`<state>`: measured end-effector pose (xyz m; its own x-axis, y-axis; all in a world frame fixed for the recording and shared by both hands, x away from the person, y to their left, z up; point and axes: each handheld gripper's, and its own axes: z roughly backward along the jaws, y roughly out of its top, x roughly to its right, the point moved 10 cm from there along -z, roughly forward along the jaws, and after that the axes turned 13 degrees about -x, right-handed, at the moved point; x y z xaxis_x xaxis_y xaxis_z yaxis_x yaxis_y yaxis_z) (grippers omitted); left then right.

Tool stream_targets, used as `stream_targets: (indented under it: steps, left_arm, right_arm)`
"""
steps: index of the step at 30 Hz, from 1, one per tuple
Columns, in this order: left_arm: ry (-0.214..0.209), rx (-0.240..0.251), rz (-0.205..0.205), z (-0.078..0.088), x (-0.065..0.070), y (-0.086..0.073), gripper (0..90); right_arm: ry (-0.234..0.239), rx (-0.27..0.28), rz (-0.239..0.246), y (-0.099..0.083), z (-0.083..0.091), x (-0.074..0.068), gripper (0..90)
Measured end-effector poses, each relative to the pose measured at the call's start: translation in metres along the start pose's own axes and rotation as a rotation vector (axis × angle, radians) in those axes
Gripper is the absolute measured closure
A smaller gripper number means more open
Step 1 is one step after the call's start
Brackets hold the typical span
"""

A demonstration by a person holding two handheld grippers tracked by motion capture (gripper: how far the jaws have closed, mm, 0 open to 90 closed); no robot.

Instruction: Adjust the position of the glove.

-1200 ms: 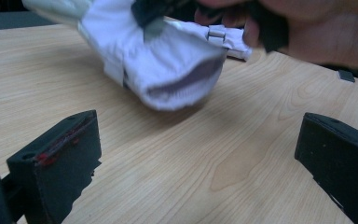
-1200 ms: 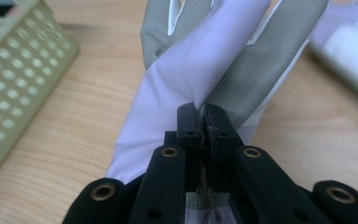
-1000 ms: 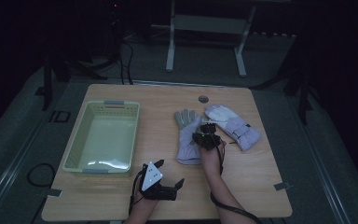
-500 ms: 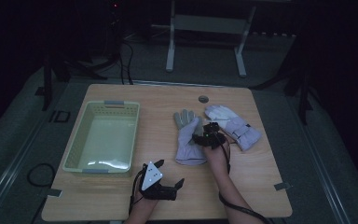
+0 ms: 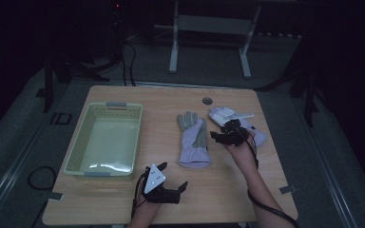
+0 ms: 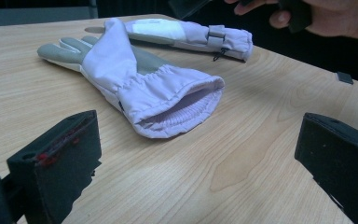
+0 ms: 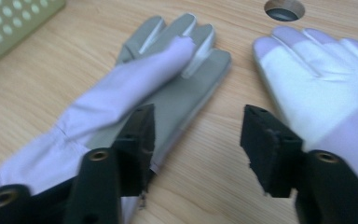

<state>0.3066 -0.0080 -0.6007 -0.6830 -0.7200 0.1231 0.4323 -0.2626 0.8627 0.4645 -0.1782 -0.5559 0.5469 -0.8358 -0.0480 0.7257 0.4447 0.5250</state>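
My right gripper (image 5: 220, 136) hangs above the light wooden table (image 5: 228, 199), over the strip of bare wood between the two gloves. Its jaws have just been opening and now stand apart with nothing between them; in the right gripper view I see only table grain in the gap.

The lavender fabric glove with the grey palm (image 5: 194, 139) lies flat near the table's middle, fingers pointing to the far edge, thumb folded across the palm, ribbed cuff open toward me. In the right gripper view this glove (image 7: 135, 107) sits under and beside one of the two jaws, and I cannot tell whether that jaw touches it.

The second lavender glove, the one with the white back panel (image 5: 233, 118), lies just to the right of the first, apart from it, angled, with a strap and buckle near its cuff. My right hand (image 5: 240, 148) partly covers its cuff end in the high view.

My left gripper (image 5: 182, 188) rests low at the near edge of the table, jaws wide apart and empty, pointing at the open cuff of the grey-palmed glove.

A pale green perforated plastic basket (image 5: 78, 152) sits on the left part of the table, well apart from both gloves. A small round grommet hole (image 5: 207, 100) lies near the far edge.
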Motion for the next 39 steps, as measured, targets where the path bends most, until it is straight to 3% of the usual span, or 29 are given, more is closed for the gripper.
stream_targets:
  steps: [4, 10, 11, 13, 14, 15, 17, 22, 29, 34, 39]
  left_arm:
    - [-0.002, 0.000, 0.002, 0.000, 0.000, 0.000, 0.7]
    - [-0.004, 0.001, 0.003, 0.000, 0.000, 0.000, 0.7]
    - [-0.004, 0.001, 0.001, 0.000, 0.000, 0.000, 0.7]
    - [-0.004, 0.001, 0.002, 0.000, 0.000, 0.000, 0.7]
    - [-0.003, 0.001, 0.001, 0.000, 0.000, 0.000, 0.7]
    - [-0.003, 0.001, 0.000, 0.000, 0.000, 0.000, 0.7]
    - [-0.004, 0.001, 0.001, 0.000, 0.000, 0.000, 0.7]
    - [-0.004, 0.001, -0.001, 0.000, 0.000, 0.000, 0.7]
    - [-0.006, 0.002, -0.001, 0.000, 0.000, 0.000, 0.7]
    - [-0.005, 0.001, 0.000, 0.000, 0.000, 0.000, 0.7]
    - [-0.002, 0.001, 0.002, 0.000, 0.000, 0.000, 0.7]
  right_arm:
    - [-0.003, 0.003, 0.050, -0.004, 0.009, 0.018, 48.1]
    - [-0.026, 0.006, 0.076, -0.006, 0.015, 0.041, 47.6]
    - [-0.028, 0.006, 0.069, -0.007, 0.017, 0.052, 47.7]
    - [-0.028, 0.006, 0.069, -0.007, 0.017, 0.052, 47.7]
    - [-0.030, 0.020, 0.038, -0.006, 0.019, 0.071, 49.3]
    - [-0.030, 0.020, 0.038, -0.006, 0.019, 0.071, 49.3]
    - [-0.041, 0.023, 0.019, -0.006, 0.019, 0.087, 50.4]
    - [-0.047, 0.002, -0.026, -0.008, 0.012, 0.106, 51.4]
    - [-0.047, -0.028, -0.040, -0.009, -0.002, 0.117, 50.9]
    - [-0.058, -0.052, -0.018, -0.005, -0.011, 0.126, 50.2]
    - [-0.035, -0.060, -0.048, -0.005, -0.019, 0.135, 52.4]
